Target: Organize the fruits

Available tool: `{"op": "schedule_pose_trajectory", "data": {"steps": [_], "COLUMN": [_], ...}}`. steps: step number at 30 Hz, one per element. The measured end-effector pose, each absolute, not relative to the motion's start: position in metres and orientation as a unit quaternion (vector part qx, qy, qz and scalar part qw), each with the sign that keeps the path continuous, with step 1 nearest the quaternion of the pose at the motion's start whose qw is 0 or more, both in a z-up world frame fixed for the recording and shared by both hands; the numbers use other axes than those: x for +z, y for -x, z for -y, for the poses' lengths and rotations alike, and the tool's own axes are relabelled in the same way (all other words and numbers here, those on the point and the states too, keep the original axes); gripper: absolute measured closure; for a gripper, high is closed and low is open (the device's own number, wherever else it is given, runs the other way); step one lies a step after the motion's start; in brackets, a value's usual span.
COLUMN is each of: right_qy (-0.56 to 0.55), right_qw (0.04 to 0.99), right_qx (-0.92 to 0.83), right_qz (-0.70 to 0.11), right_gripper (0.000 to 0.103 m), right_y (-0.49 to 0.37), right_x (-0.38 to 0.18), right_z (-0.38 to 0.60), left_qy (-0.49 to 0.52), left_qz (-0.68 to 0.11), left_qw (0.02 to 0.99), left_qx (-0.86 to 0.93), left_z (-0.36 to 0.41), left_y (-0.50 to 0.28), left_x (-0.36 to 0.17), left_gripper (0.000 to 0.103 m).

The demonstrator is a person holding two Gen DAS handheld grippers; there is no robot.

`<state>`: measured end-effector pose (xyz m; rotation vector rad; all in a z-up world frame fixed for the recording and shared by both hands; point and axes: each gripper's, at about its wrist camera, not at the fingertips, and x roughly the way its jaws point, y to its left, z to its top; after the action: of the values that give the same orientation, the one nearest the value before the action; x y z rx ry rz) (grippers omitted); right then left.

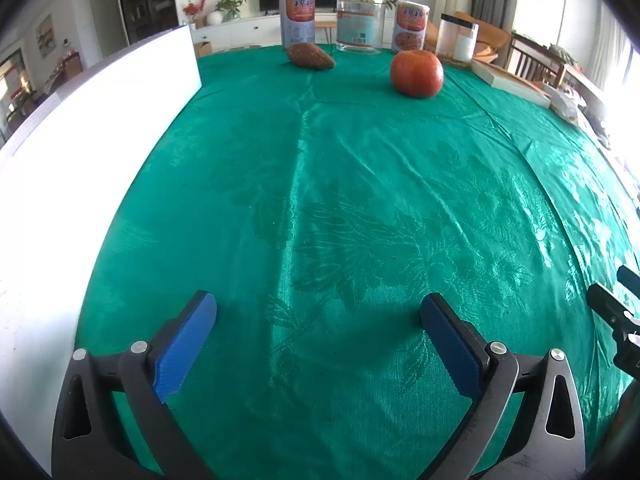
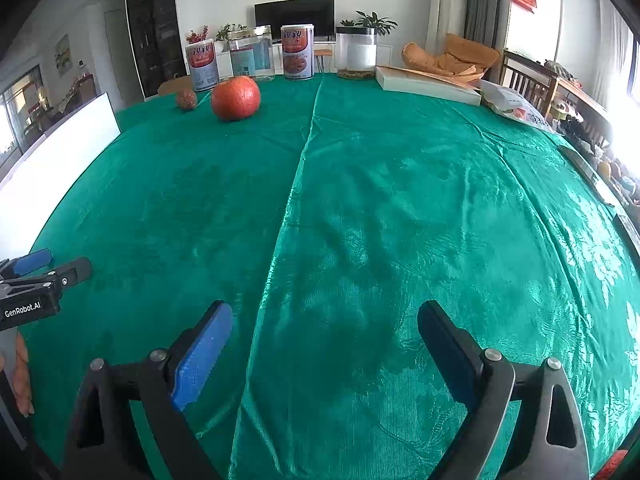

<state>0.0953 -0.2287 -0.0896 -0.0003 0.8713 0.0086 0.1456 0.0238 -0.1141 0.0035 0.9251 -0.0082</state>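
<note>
Left wrist view: we see the left tool [image 1: 318, 340] spread wide, nothing between its blue pads [image 1: 188, 346], low over the green table [image 1: 320, 208]. Far ahead and slightly right sits the orange fruit [image 1: 417, 73]; far ahead, a bit left of centre, the brown fruit [image 1: 310, 56] lies on its side, well apart from the orange one. Behind them at the far table edge stand two printed cans [image 1: 297, 20], a clear jar [image 1: 359, 24] between them, and a black-lidded container [image 1: 456, 38] to the right. A white board [image 1: 96, 128] runs along the left; it is blown out, so we cannot read its surface. A flat box [image 1: 510, 82] sits far right. The right tool [image 1: 616, 304] is cut off by the right frame edge, so we cannot tell its opening here.

Right wrist view: the right tool [image 2: 324, 356] is also spread wide and empty. The orange fruit [image 2: 235, 98] is far ahead to the left, the brown fruit [image 2: 186, 99] just beyond it to the left, small and hard to make out. The left tool [image 2: 52, 266] pokes in at the left edge, only its tips visible. Items along the right table edge are washed out by window glare.
</note>
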Motion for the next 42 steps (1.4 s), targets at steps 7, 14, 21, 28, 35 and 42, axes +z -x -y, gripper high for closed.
{"op": "schedule_pose_trajectory", "data": {"steps": [7,14,21,28,35,42], "right_qy": [-0.008,-0.013,-0.012,0.045,0.100,0.056], "right_qw": [0.907,0.902,0.885,0.893,0.880,0.870], "right_qx": [0.010,0.014,0.081,0.158,0.163,0.171], "right_qz": [-0.422,-0.431,-0.458,-0.418,-0.435,-0.459], "right_gripper": [0.010,0.010,0.010,0.010,0.010,0.035], "right_y": [-0.094,-0.096,-0.130,-0.278,-0.364,-0.393], "right_x": [-0.089,-0.090,-0.077,-0.042,-0.064,-0.088], "right_z": [0.231,0.232,0.219,0.182,0.137,0.132], "left_qy": [-0.002,-0.002,0.039,0.166,0.208,0.178], "left_qz": [-0.446,-0.457,-0.473,-0.492,-0.521,-0.514], "left_qw": [0.895,0.890,0.879,0.854,0.828,0.839], "left_qx": [-0.004,-0.015,-0.040,-0.037,0.006,0.025], "left_z": [-0.024,-0.024,-0.048,-0.087,-0.094,-0.067], "left_y": [-0.146,-0.150,-0.218,-0.372,-0.472,-0.506], "left_x": [-0.114,-0.113,-0.077,-0.052,-0.069,-0.094], "left_gripper": [0.001,0.001,0.002,0.002,0.003,0.032]}}
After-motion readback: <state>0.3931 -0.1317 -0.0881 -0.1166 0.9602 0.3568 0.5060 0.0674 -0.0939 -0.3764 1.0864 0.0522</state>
